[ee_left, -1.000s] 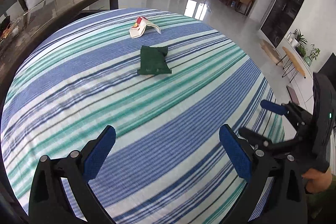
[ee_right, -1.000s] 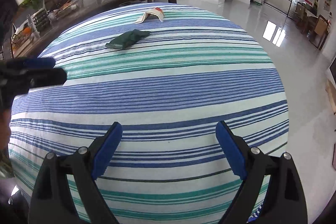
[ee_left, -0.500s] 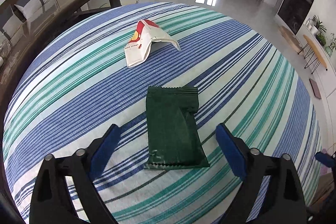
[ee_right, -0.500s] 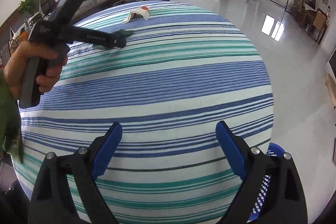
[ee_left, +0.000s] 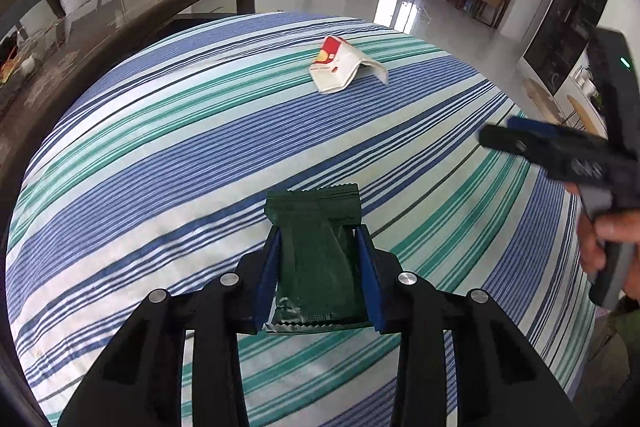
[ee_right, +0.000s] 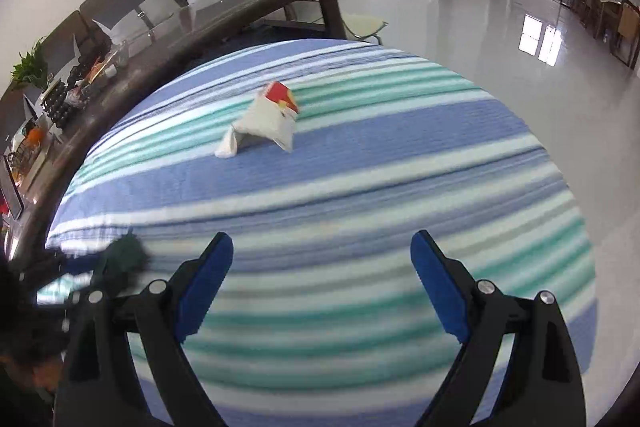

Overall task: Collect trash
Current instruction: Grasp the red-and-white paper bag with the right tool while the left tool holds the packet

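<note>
Left gripper (ee_left: 319,269) sits low over the striped counter (ee_left: 160,167), its blue fingers (ee_left: 267,279) just drawn in against both long edges of the green wrapper (ee_left: 316,251); wrapper lies flat between them, top seal poking out ahead, pads pressing its sides. Judgement: thin foil like this buckles rather than resists, so the squeeze wants to finish firmly before any lift, then a straight rise to check it comes along and doesn't slip out flat. Further along, the white and red wrapper (ee_right: 266,121) lies crumpled near the far middle of the counter, well apart from the green one, untouched. Right gripper (ee_right: 322,267), fingers (ee_right: 208,279) spread wide with nothing between them, points toward it. Judgement: best to line up across its puffed middle, come down close to the cloth, and pinch the raised fold, not the flat flap.
</note>
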Demonstrator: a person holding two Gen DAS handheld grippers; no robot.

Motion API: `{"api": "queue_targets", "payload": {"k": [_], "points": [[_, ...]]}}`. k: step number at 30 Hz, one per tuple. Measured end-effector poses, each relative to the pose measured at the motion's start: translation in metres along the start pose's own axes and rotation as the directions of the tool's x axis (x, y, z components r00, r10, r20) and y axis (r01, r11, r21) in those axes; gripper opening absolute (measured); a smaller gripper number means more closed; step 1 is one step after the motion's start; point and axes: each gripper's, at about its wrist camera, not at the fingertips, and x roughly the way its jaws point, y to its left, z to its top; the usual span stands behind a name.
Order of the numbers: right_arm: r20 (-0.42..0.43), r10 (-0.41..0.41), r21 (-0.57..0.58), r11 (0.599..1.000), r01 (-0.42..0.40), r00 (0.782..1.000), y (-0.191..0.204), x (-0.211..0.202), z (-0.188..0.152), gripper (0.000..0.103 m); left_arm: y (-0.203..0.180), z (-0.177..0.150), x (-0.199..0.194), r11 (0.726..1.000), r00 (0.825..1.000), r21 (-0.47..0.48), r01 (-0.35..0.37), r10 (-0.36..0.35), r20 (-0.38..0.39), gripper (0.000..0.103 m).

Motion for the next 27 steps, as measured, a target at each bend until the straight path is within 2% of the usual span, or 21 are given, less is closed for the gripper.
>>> {"api": "queue_targets", "payload": {"k": [5,7,9,10,11,13,17,22,25,27], "points": [[0.005,-0.009,-0.021,1.0,0.009,1.0,0.034,0.052,0.051,0.087,0.016,-0.017,-0.018,0.999,1.0,-0.031,-0.01,0.011,0.014,0.036],[-0.01,-0.029,-0.027,0.999,0.029,1.0,0.043,0.065,0.06,0.077,0.017,-0.022,-0.021,0.999,1.0,-0.031,-0.016,0.017,0.019,0.036],[-0.023,-0.069,-0.037,0.997,0.068,0.997,0.049,0.071,0.062,0.05,0.018,-0.025,-0.022,0.999,1.0,-0.038,-0.009,0.01,0.02,0.036],[-0.018,-0.069,-0.031,0.997,0.069,0.997,0.048,0.069,0.061,0.043,0.018,-0.027,-0.022,0.999,1.0,-0.041,-0.004,0.005,0.019,0.036],[-0.015,-0.057,-0.017,0.998,0.057,0.998,0.046,0.066,0.061,0.038,0.017,-0.028,-0.022,0.999,1.0,-0.043,0.0,0.001,0.019,0.036],[-0.015,-0.045,-0.011,0.999,0.045,0.999,0.043,0.056,0.051,0.035,0.013,-0.03,-0.022,0.999,1.0,-0.042,0.007,-0.006,0.021,0.036],[-0.023,-0.01,-0.031,0.999,0.01,1.0,0.036,0.022,0.012,0.034,-0.001,-0.033,-0.029,0.999,0.999,-0.023,0.03,-0.03,0.036,0.036],[-0.018,0.013,-0.038,0.999,-0.014,1.0,0.03,-0.047,-0.063,0.035,-0.021,-0.042,-0.037,0.999,0.998,-0.006,0.05,-0.05,0.05,0.036],[-0.016,0.002,-0.035,0.999,-0.003,1.0,0.034,-0.081,-0.109,0.035,-0.032,-0.053,-0.038,0.998,0.997,0.001,0.06,-0.06,0.047,0.036],[-0.034,-0.011,-0.034,0.999,0.01,0.999,0.035,-0.086,-0.131,0.035,-0.037,-0.058,-0.035,0.998,0.997,0.0,0.063,-0.063,0.038,0.037]]}}
